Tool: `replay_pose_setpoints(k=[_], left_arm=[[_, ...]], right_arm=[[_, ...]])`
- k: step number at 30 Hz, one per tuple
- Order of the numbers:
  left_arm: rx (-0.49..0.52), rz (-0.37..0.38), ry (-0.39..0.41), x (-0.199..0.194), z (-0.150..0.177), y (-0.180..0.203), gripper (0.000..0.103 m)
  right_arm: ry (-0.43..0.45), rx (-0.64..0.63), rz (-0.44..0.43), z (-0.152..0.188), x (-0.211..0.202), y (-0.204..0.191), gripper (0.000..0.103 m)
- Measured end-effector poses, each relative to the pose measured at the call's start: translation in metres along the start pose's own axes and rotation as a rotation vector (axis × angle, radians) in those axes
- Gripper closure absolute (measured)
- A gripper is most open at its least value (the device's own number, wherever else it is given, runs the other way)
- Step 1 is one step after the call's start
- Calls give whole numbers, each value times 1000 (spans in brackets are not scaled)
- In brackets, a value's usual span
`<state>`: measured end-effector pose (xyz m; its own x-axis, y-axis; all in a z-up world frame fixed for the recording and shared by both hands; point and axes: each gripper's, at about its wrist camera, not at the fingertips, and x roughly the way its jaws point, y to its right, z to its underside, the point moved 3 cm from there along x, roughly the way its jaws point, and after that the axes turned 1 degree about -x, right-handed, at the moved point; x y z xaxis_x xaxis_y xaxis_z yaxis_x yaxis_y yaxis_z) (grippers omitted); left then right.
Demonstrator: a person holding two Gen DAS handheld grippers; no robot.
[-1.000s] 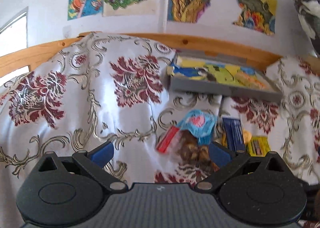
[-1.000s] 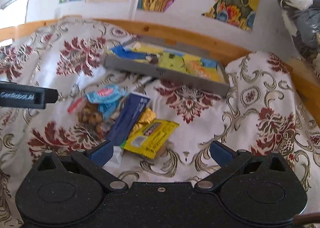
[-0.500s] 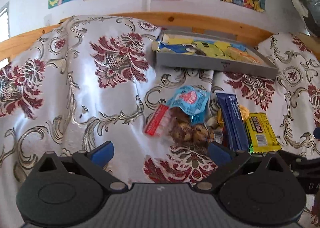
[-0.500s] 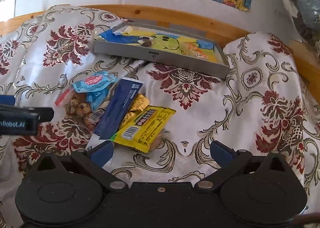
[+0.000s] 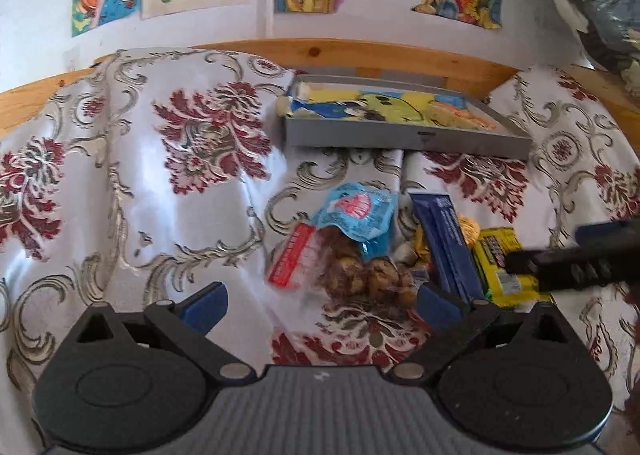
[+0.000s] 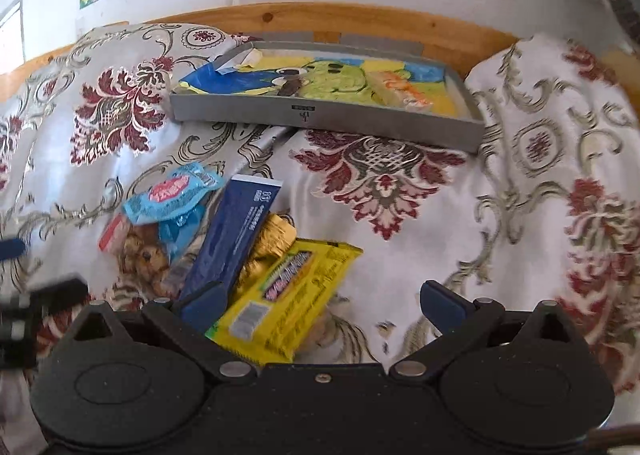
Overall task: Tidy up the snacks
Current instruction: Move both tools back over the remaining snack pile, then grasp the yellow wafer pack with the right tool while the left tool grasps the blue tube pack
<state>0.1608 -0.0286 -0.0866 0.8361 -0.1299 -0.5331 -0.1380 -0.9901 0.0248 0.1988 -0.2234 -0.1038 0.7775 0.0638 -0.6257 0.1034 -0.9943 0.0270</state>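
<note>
A heap of snacks lies on the patterned cloth: a light-blue packet [image 5: 356,211] [image 6: 176,193], a clear bag of brown cookies with a red strip [image 5: 360,275] [image 6: 140,251], a long dark-blue bar [image 5: 448,243] [image 6: 236,235], gold-wrapped sweets [image 6: 272,243] and a yellow bar [image 5: 504,267] [image 6: 292,295]. My left gripper [image 5: 320,303] stands open just in front of the cookie bag. My right gripper [image 6: 320,303] is open low over the near end of the yellow bar, nothing clamped. Behind the heap sits a shallow grey tray [image 5: 400,133] [image 6: 328,115] lined with a colourful picture.
A wooden rail [image 6: 360,21] and a wall with posters rise behind the tray. The cloth [image 5: 140,183] is rumpled, with bare stretches left and right [image 6: 540,195] of the heap. The right gripper's finger [image 5: 576,259] crosses the left wrist view's right edge.
Both grippers have moved forward and lower toward the snacks. The right one now has the yellow bar between its open fingers, and it has come into the left view from the right.
</note>
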Motion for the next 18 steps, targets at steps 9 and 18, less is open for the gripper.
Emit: replay_pose_setpoints(k=[9,18], left_arm=[[-1,75,-33,8,8,10,1],[-9,95,-60,11,14,14,1]], right_arm=[[-73,-8,-36,-2,33,-8,1],[-111,16,7,0,24,9,1]])
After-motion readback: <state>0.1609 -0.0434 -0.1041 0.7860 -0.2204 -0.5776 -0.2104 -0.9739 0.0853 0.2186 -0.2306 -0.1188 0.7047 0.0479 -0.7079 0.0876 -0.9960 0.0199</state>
